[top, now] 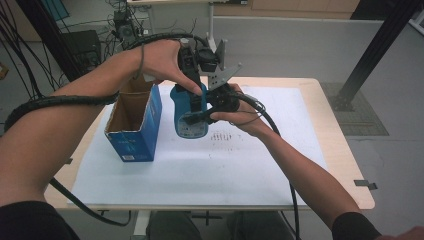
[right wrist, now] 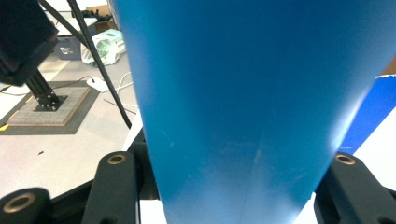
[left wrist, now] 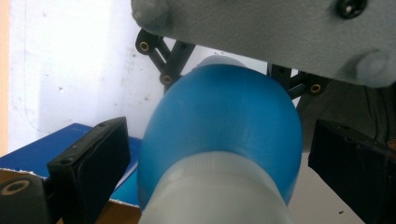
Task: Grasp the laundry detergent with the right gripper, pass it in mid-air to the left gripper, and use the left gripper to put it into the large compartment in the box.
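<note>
A blue bottle (top: 186, 107) with a white cap (left wrist: 215, 196) hangs above the white sheet, just right of an open blue carton (top: 135, 125). My right gripper (top: 200, 116) comes in from the right and is shut on the bottle's body (right wrist: 252, 93), one jaw on each side. My left gripper (top: 189, 90) points down over the bottle's top. Its two jaws stand on either side of the cap end (left wrist: 217, 154), with a narrow gap at each pad, so it is open. The right gripper's grey plate (left wrist: 261, 32) shows beyond the bottle.
The carton stands upright at the left of the white sheet (top: 200, 165), which covers most of the wooden table (top: 345, 165). Cables trail from both grippers over the forearms. A black frame post (top: 370, 55) rises at the far right.
</note>
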`<state>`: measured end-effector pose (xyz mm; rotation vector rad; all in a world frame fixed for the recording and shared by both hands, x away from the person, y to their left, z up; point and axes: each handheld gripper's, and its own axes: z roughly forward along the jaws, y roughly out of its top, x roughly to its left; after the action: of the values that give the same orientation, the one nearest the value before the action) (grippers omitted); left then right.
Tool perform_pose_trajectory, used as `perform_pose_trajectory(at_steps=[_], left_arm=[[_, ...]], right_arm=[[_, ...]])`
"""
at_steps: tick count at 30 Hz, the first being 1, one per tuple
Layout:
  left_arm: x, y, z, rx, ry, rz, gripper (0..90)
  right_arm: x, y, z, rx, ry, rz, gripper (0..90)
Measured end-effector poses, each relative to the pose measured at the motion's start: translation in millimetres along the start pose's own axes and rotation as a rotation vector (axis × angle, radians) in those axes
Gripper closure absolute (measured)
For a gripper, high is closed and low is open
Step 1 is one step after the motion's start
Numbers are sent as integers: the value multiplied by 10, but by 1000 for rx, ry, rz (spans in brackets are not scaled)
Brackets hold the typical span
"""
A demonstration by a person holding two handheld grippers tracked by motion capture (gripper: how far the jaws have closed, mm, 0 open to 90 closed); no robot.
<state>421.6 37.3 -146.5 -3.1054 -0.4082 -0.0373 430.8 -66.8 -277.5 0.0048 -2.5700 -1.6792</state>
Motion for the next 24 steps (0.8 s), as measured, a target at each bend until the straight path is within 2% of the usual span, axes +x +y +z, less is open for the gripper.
perform_pose_trajectory(at_steps=[24], left_arm=[[-3, -14, -23, -6, 4, 2, 62]], right_arm=[[3, 7, -17, -8, -6, -3, 455]])
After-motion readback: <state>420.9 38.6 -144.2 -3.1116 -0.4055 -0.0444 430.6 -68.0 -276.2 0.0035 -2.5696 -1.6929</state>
